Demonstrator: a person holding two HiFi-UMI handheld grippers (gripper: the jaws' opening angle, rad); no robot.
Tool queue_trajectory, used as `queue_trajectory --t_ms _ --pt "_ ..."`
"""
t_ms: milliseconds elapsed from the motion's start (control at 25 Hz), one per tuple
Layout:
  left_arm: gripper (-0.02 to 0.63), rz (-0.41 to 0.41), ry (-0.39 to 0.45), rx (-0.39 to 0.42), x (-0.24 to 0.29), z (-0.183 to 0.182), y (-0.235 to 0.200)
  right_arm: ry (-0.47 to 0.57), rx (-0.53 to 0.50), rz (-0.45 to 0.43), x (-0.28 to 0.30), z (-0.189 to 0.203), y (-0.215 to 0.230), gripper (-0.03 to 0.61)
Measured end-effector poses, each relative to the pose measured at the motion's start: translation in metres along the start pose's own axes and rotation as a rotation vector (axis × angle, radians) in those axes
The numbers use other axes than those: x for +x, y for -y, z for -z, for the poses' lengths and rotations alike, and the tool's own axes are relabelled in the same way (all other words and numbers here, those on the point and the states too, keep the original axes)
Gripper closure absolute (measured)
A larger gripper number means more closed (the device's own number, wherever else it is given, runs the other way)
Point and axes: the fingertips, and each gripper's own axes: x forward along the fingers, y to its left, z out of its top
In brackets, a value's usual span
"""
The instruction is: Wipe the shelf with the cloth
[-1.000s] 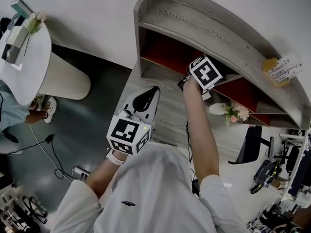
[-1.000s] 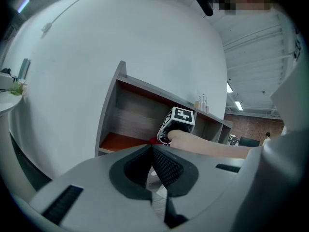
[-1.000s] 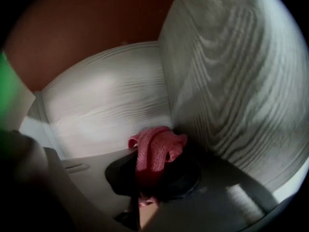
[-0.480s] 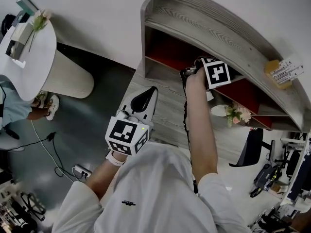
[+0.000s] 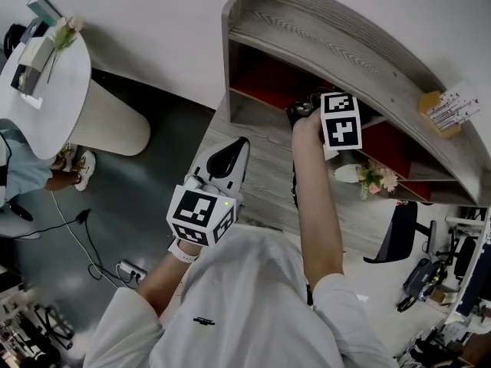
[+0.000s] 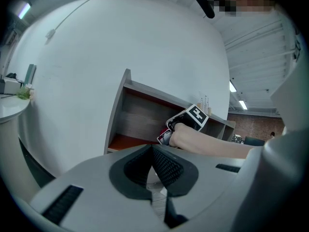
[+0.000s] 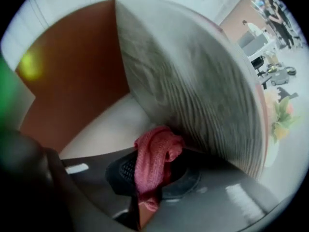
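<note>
Grey wood shelf (image 5: 330, 48) (red back): box (image 5: 431, 104) on top at rt, holding pens (image 5: 453, 107) I think; flowers (image 5: 372, 178) on lower board.

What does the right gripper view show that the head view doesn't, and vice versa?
Right gripper view only: the pink cloth pinched in the right gripper, inside a bay of the shelf. Head view only: the left gripper, shut and empty, short of the shelf, and the round white table. Both: the grey wood shelf with its red back panel, and the flowers.
</note>
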Motion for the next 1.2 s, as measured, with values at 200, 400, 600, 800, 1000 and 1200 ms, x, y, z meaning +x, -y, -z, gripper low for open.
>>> queue_trajectory --t_ms 200,400,600,800,1000,1200 --pt "0.614 -0.008 0.003 0.0 -0.002 -0.002 -0.003 0.082 -0.05 -0.117 -0.008 -0.012 -0.017 0.523" --pt "0.614 -0.007 0.0 -0.001 -0.003 0.0 -0.003 0.221 -0.216 -0.256 -0.021 -0.036 -0.049 0.524" --pt "0.614 0.003 0.003 -0.001 -0.001 -0.001 0.002 0.308 -0.372 -0.339 -0.026 -0.05 -0.07 0.524" --pt "0.614 0.007 0.003 0.002 -0.001 -0.001 0.003 0.313 -0.526 -0.433 -0.024 -0.039 -0.085 0.525" --pt "0.614 -0.001 0.001 0.001 0.001 0.001 0.004 0.27 -0.627 -0.526 -0.016 -0.016 -0.109 0.525" --pt "0.614 -0.02 0.004 0.004 -0.006 -0.001 -0.004 0.263 -0.692 -0.598 -0.022 0.007 -0.136 0.525"
